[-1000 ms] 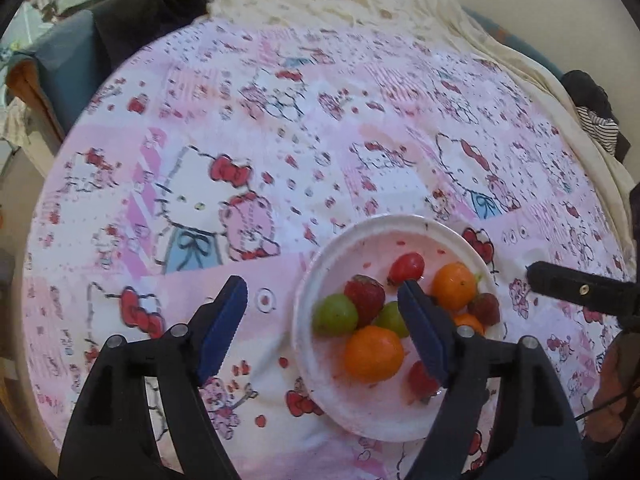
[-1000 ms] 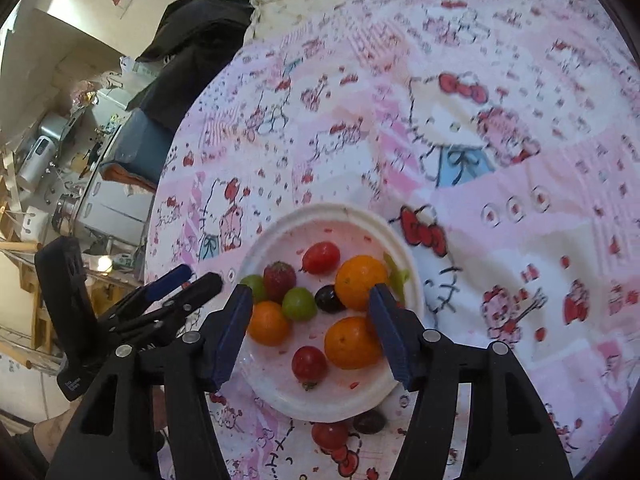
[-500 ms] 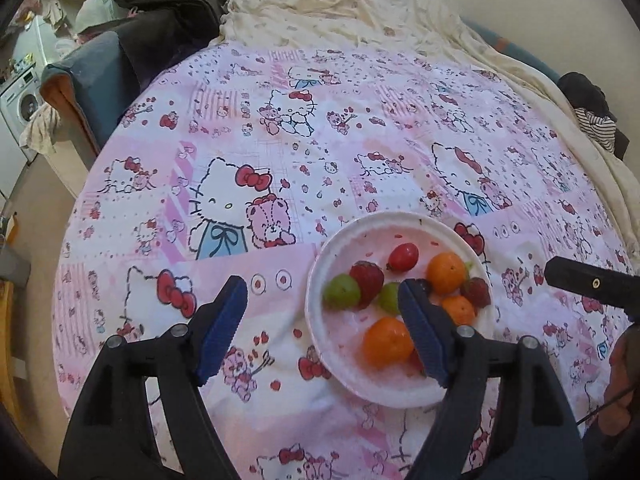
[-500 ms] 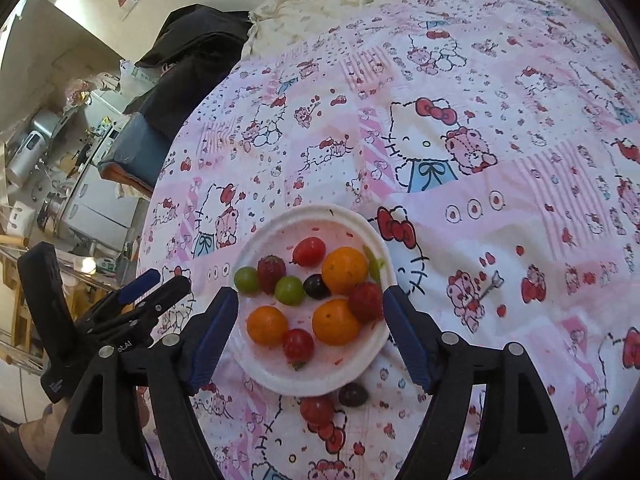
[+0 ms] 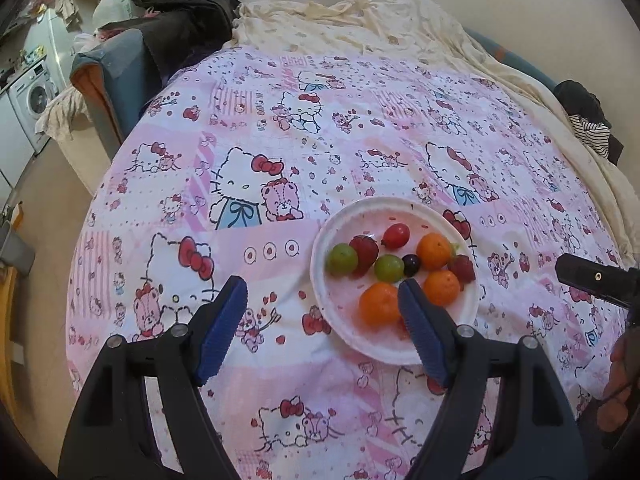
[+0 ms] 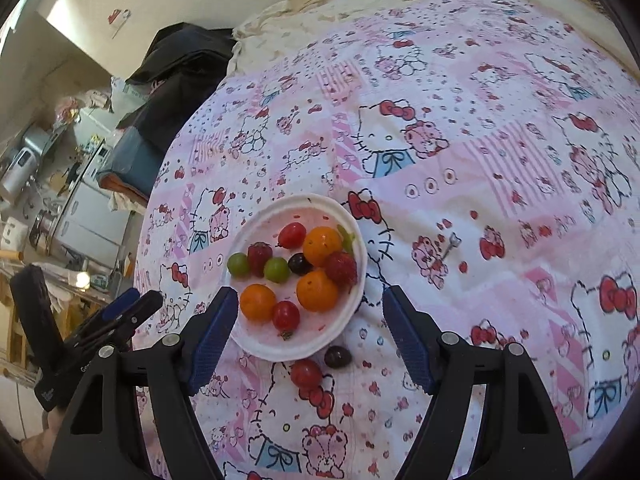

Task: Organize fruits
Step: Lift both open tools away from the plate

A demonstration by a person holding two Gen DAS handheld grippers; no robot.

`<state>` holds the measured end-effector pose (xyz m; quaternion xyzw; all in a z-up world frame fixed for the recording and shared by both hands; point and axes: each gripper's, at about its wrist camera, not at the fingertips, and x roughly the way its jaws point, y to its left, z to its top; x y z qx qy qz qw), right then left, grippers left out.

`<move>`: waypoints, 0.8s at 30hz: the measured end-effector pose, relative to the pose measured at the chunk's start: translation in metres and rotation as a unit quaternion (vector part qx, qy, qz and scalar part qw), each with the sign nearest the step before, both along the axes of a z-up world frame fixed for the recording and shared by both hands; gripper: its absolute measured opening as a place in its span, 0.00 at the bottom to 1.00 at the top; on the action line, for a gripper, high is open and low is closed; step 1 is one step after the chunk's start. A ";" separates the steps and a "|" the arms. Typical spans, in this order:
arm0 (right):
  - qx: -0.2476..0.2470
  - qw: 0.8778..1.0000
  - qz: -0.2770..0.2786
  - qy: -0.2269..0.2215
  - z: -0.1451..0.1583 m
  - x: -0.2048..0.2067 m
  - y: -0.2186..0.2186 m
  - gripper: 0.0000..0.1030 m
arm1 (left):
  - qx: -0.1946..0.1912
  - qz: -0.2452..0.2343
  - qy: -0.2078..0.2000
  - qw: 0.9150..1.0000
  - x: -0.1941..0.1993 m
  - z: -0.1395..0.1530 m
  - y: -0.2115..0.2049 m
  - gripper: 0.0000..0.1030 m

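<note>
Both claws hang released and empty above the bed. Just ahead of the right claw, a tomato and a dark grape lie on the cartoon-cat bedsheet beside the white plate, which holds oranges, tomatoes, strawberries and grapes. The left claw has that plate ahead to its right, one blue finger hiding part of it. Lettering on the left claw's body is too small to read.

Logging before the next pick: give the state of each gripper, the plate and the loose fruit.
left gripper: open, empty
right gripper: open, empty
white plate: upright, holding fruit
loose cherry tomato: on bedsheet, off plate
loose dark grape: on bedsheet, off plate
</note>
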<state>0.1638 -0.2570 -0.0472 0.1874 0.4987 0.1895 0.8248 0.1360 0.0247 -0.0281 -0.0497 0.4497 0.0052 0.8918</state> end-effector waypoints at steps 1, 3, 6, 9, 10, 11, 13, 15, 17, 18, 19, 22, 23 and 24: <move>0.001 1.000 -0.001 0.000 0.001 -0.002 -0.001 0.75 | -0.001 0.000 0.000 1.000 -0.002 0.000 0.000 0.73; -0.002 1.000 -0.008 -0.005 0.002 -0.009 -0.003 0.75 | -0.012 0.000 0.000 1.000 -0.007 0.001 0.001 0.73; -0.003 1.000 -0.015 -0.006 0.002 -0.018 -0.007 0.77 | -0.017 0.002 0.000 1.000 -0.014 0.002 0.000 0.73; -0.001 1.000 -0.026 -0.005 0.001 -0.028 -0.012 0.83 | -0.012 -0.010 0.001 1.000 -0.021 0.002 -0.006 0.73; 0.001 1.000 -0.026 -0.003 0.000 -0.031 -0.014 0.83 | -0.008 -0.014 0.001 1.000 -0.023 0.002 -0.008 0.73; 0.003 1.000 -0.026 0.000 0.000 -0.033 -0.015 0.83 | -0.005 -0.017 0.000 1.000 -0.025 0.002 -0.009 0.73; 0.000 1.000 -0.028 0.003 -0.002 -0.037 -0.017 0.83 | -0.003 -0.018 0.000 1.000 -0.029 0.002 -0.010 0.73; 0.000 0.999 -0.031 0.006 -0.005 -0.042 -0.020 0.83 | -0.006 -0.014 0.003 1.000 -0.032 0.001 -0.009 0.73; -0.002 0.999 -0.035 0.011 -0.009 -0.046 -0.023 0.83 | -0.009 -0.011 0.008 1.000 -0.035 -0.002 -0.009 0.73; -0.002 0.999 -0.036 0.015 -0.011 -0.047 -0.024 0.83 | -0.009 -0.010 0.011 1.000 -0.036 -0.004 -0.010 0.73; -0.002 0.999 -0.037 0.020 -0.013 -0.047 -0.025 0.84 | -0.008 -0.010 0.012 1.000 -0.036 -0.005 -0.010 0.73; -0.005 0.999 -0.047 0.025 -0.015 -0.048 -0.029 0.84 | -0.001 -0.014 0.022 1.000 -0.039 -0.012 -0.015 0.73; -0.004 0.998 -0.054 0.028 -0.016 -0.047 -0.031 0.84 | 0.000 -0.016 0.027 1.000 -0.040 -0.016 -0.018 0.73; -0.003 0.998 -0.058 0.030 -0.017 -0.046 -0.033 0.84 | -0.001 -0.017 0.029 0.999 -0.040 -0.018 -0.019 0.73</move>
